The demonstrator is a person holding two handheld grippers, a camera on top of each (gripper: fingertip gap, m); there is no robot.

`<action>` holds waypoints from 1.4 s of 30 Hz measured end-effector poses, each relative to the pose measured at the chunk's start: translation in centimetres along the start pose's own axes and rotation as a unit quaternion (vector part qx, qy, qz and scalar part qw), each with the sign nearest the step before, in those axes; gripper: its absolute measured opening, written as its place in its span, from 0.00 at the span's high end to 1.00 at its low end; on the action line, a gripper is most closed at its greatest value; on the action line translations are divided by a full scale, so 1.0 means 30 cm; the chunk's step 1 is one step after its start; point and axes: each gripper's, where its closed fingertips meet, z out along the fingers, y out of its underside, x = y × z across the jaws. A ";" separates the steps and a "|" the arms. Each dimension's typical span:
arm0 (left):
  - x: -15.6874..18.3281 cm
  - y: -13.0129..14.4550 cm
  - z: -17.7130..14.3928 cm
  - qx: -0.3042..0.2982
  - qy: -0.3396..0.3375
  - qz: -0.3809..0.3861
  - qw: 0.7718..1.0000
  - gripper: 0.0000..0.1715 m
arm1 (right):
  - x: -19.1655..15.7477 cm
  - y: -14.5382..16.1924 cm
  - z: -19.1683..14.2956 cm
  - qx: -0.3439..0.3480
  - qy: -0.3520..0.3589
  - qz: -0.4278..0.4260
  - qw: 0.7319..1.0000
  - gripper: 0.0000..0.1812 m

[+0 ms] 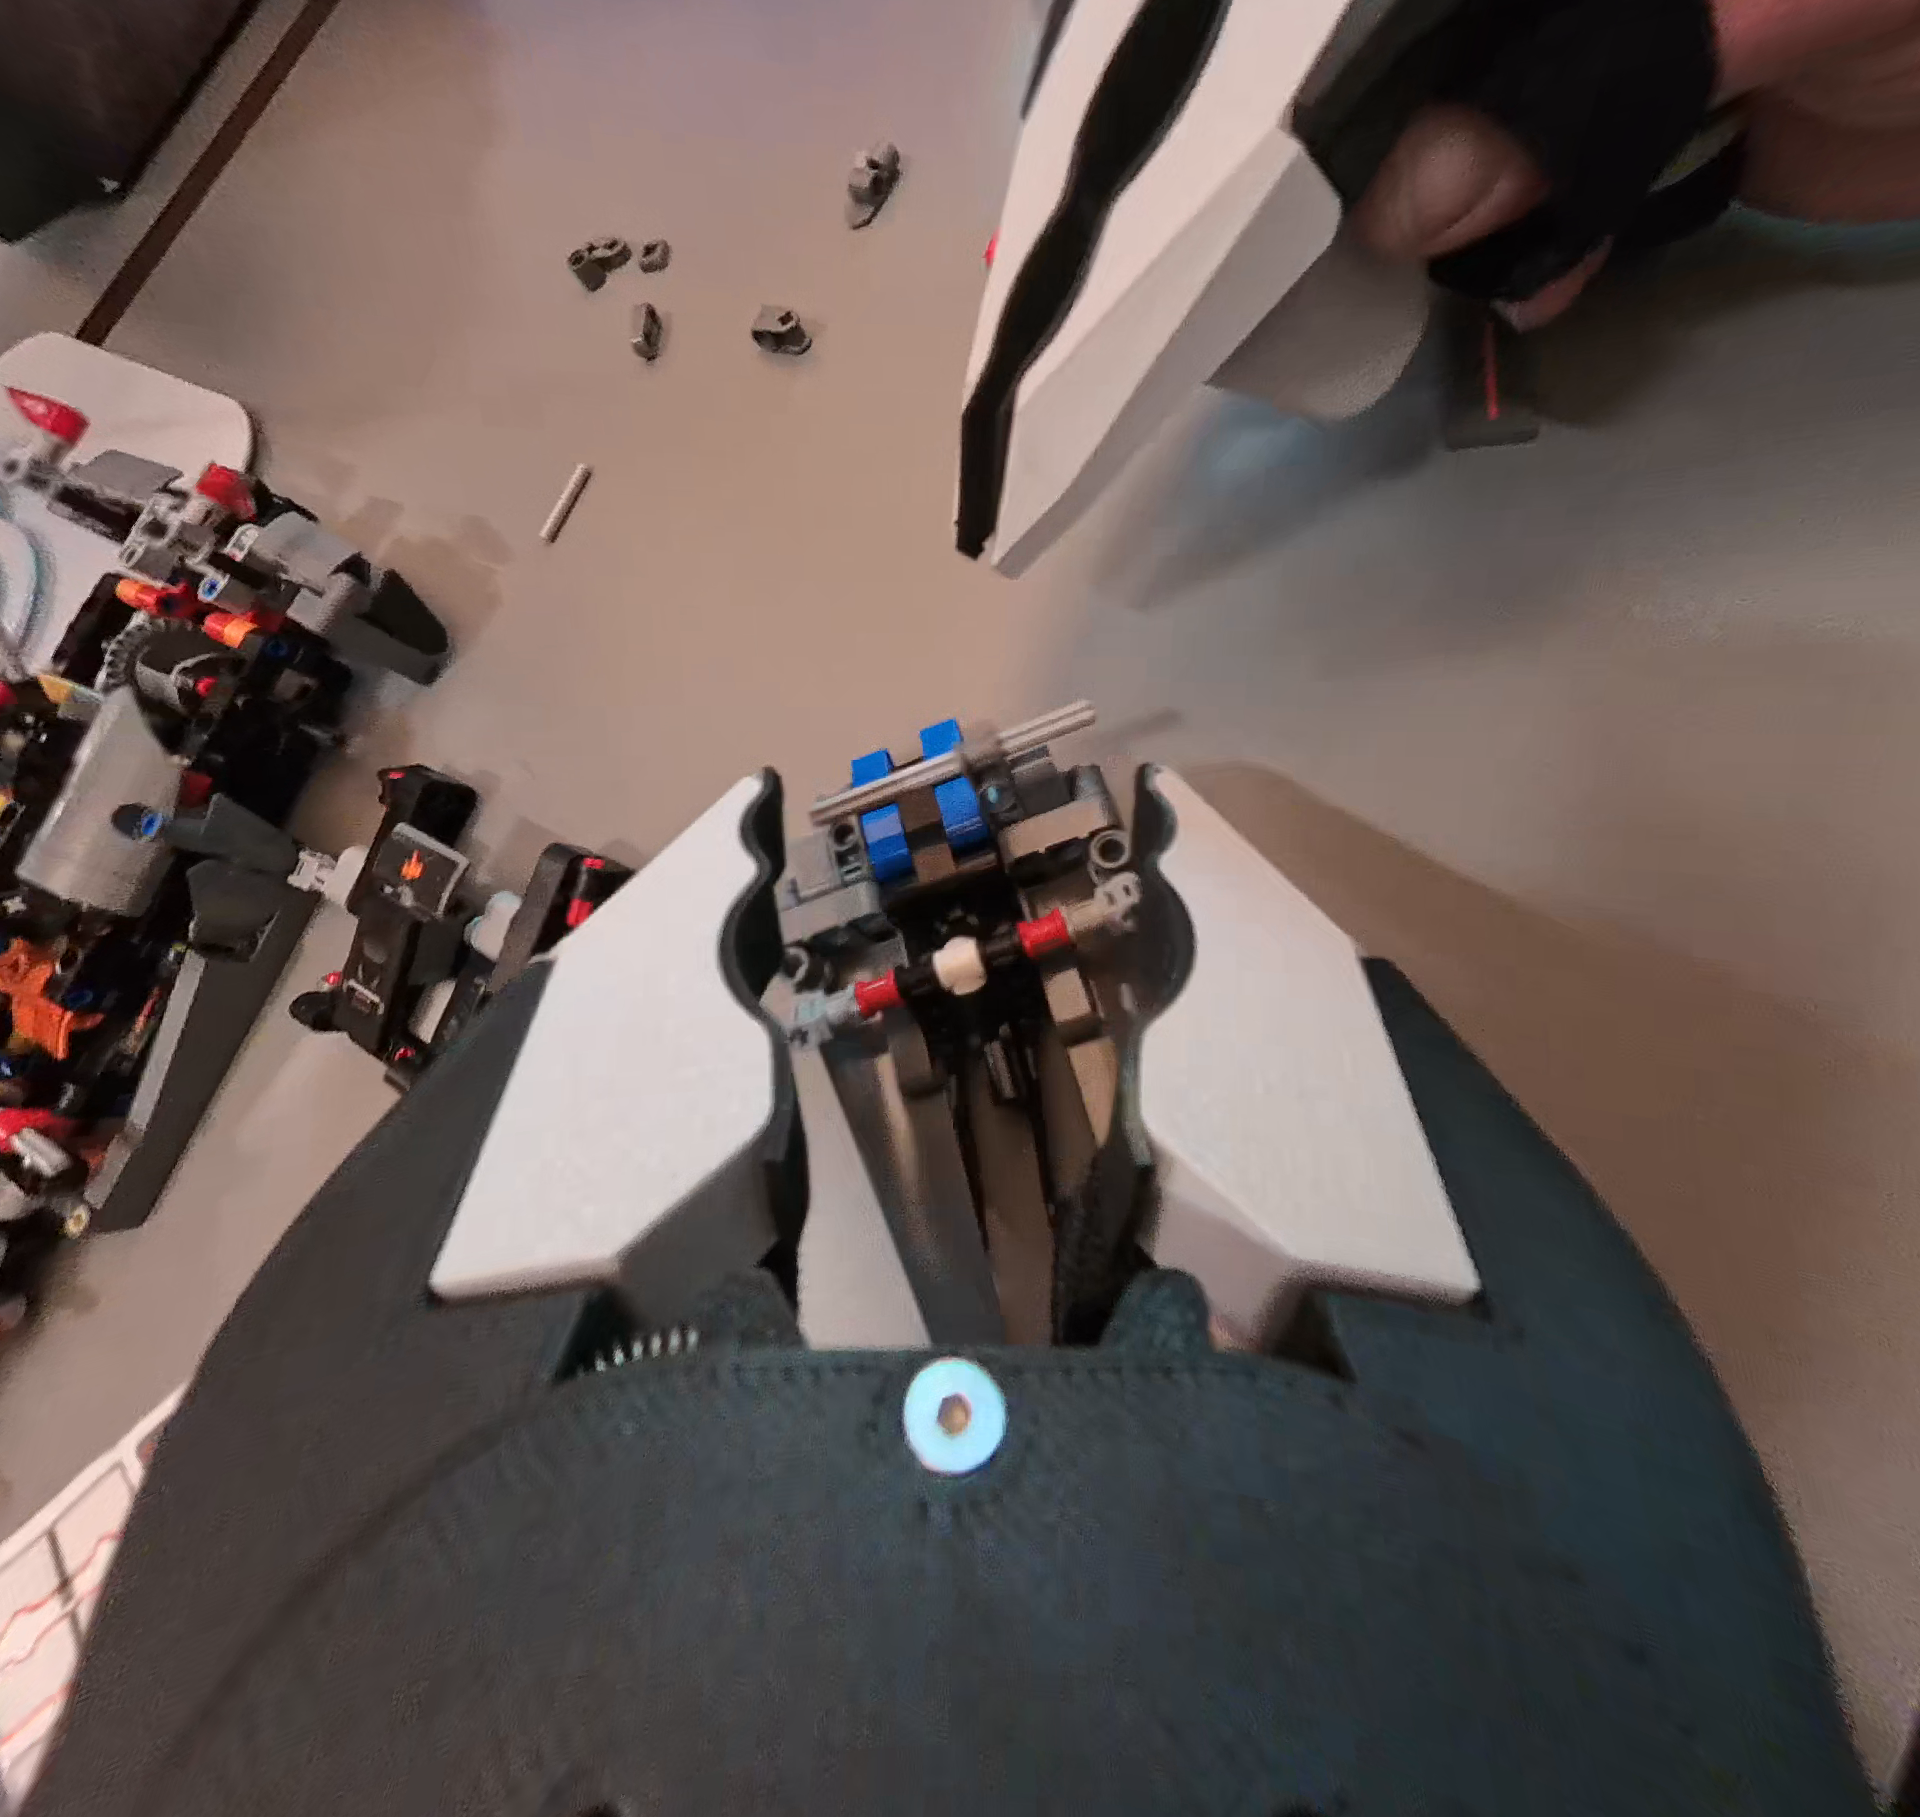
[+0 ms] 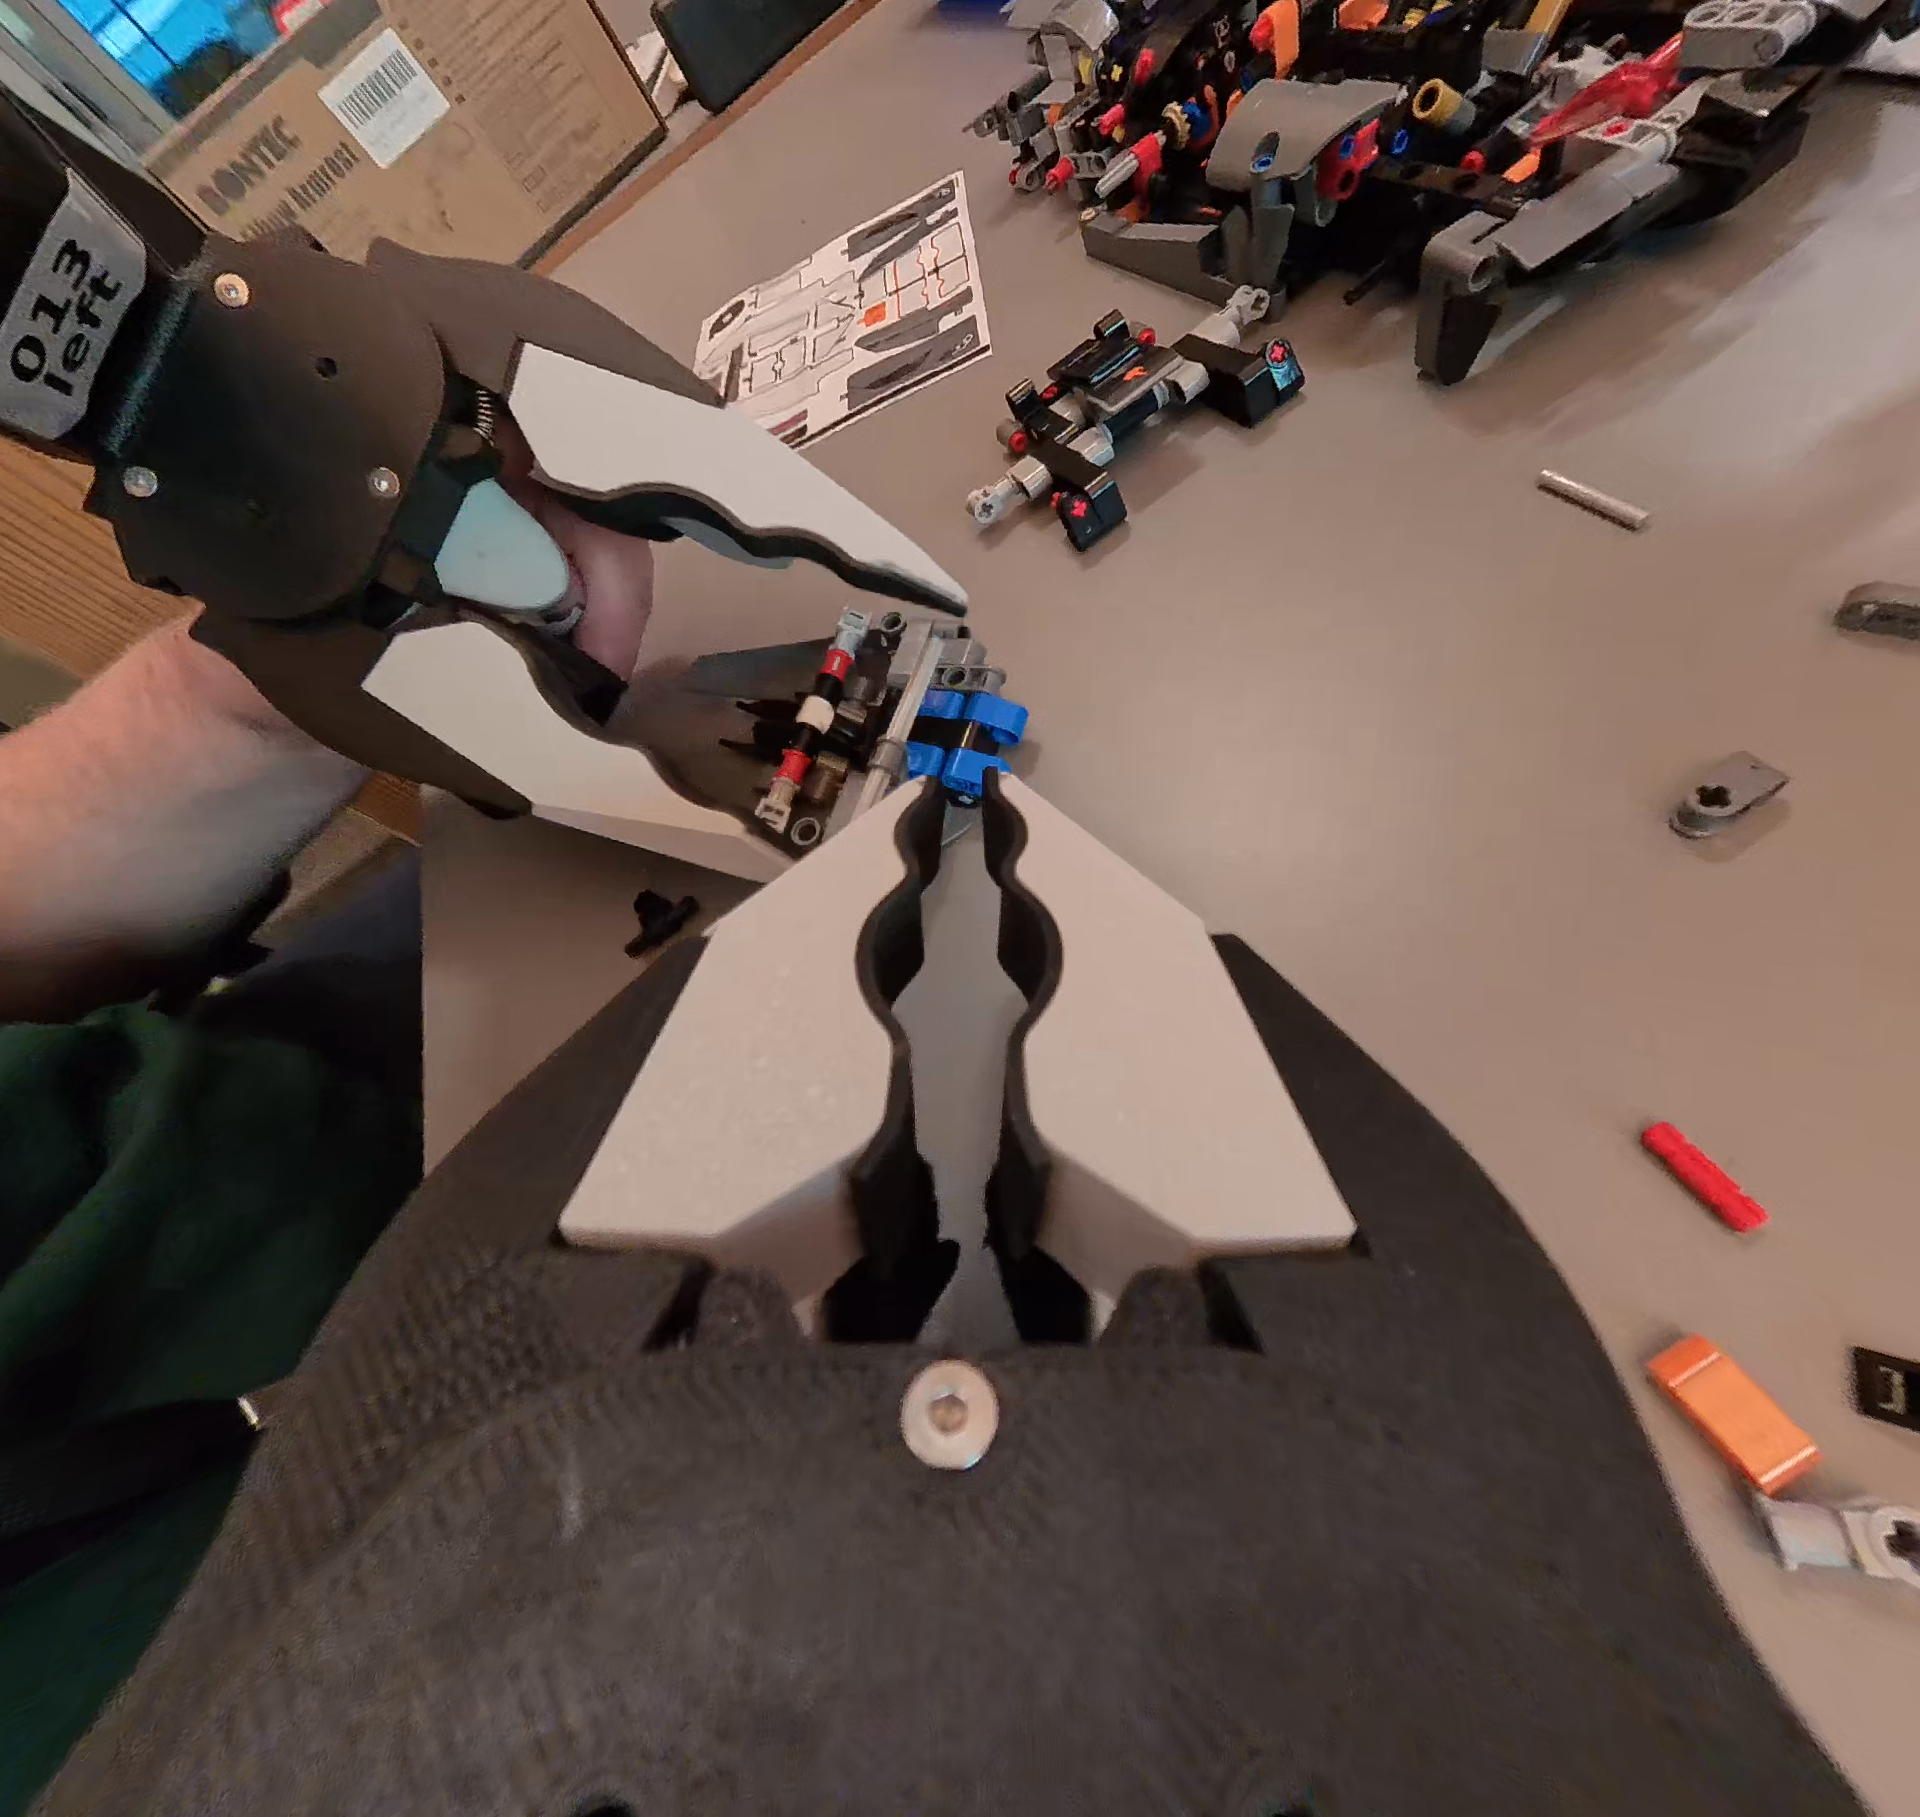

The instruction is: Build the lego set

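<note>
My left gripper is shut on a small grey and black lego sub-assembly. The sub-assembly has two blue pieces, a grey axle across the front and a red and white rod. In the right wrist view the left gripper holds the sub-assembly just above the table. My right gripper is almost shut, with nothing clearly between its jaws. Its tips are close to the blue pieces. In the left wrist view the right gripper hangs above and beyond the sub-assembly.
A large, partly built lego vehicle and a small black module lie on the grey table, next to a sticker sheet. Loose parts: a grey axle, a grey piece, a red pin and an orange piece. A cardboard box stands at the table's far edge. Both grippers' tips are close together, under 4 cm apart. My right tips are roughly 12 cm from the grey piece. My left wrist view looks at it from another angle.
</note>
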 end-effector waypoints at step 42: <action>0.016 0.113 -0.055 -0.010 -0.006 0.006 1.000 0.62 | -0.069 -0.017 0.183 -0.119 -0.173 0.020 0.977 0.83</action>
